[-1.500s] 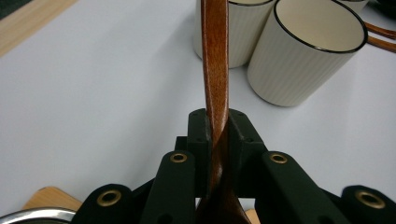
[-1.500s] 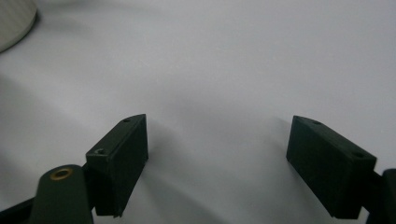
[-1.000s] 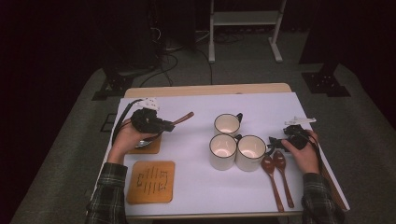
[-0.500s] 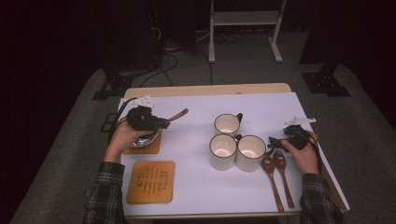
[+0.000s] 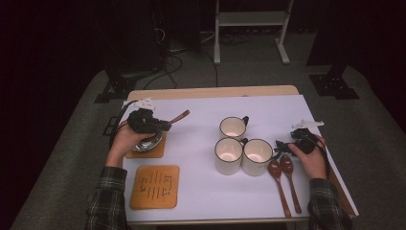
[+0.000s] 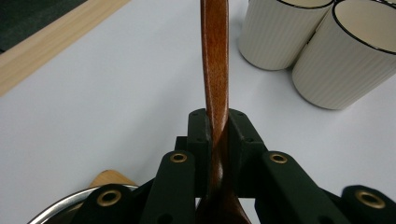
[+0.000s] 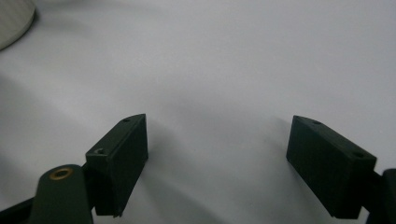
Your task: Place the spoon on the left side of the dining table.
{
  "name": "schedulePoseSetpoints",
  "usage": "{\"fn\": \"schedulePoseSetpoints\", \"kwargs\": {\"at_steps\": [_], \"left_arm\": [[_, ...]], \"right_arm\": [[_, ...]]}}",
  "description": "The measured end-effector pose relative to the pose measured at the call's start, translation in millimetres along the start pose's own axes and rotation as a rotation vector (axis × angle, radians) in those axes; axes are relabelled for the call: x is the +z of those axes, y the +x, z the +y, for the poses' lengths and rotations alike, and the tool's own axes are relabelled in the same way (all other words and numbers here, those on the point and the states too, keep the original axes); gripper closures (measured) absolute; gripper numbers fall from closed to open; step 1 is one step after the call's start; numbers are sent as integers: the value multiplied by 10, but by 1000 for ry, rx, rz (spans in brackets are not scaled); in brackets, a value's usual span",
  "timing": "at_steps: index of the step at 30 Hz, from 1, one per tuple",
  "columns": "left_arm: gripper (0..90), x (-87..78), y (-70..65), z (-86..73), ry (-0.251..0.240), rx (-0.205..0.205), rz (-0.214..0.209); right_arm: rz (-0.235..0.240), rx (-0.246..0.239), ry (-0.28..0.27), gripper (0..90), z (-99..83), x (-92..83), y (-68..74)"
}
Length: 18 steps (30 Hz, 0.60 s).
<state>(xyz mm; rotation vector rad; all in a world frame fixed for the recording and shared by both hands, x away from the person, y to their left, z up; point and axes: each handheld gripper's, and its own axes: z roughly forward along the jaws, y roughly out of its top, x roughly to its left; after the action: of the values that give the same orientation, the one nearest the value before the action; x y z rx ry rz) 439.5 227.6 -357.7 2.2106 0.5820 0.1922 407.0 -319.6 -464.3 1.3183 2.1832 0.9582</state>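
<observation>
The left gripper [image 5: 160,126], clamped on a wooden spoon [image 6: 215,70], has drifted slightly toward the table's far edge, bowl end over the metal dish [image 5: 146,142] beneath it, likely lifting away. The right gripper [image 5: 281,146] rests wide open, empty.

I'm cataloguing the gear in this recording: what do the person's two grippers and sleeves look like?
Both are black handheld units. The left gripper has matte black jaws with flat rectangular pads, small screw holes and brass-coloured pivot rivets; the right gripper has the same block-shaped pads and a brass rivet. In the high view each carries a pale plate on top, and a dark cable trails from the left one. The sleeves are dark plaid.
</observation>
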Motion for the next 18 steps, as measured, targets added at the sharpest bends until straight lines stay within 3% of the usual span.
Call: {"fn": "schedulePoseSetpoints", "kwargs": {"at_steps": [18], "left_arm": [[804, -7, 225, -193, -26, -49, 23]], "right_arm": [[0, -1, -1, 191, -1, 0, 1]]}}
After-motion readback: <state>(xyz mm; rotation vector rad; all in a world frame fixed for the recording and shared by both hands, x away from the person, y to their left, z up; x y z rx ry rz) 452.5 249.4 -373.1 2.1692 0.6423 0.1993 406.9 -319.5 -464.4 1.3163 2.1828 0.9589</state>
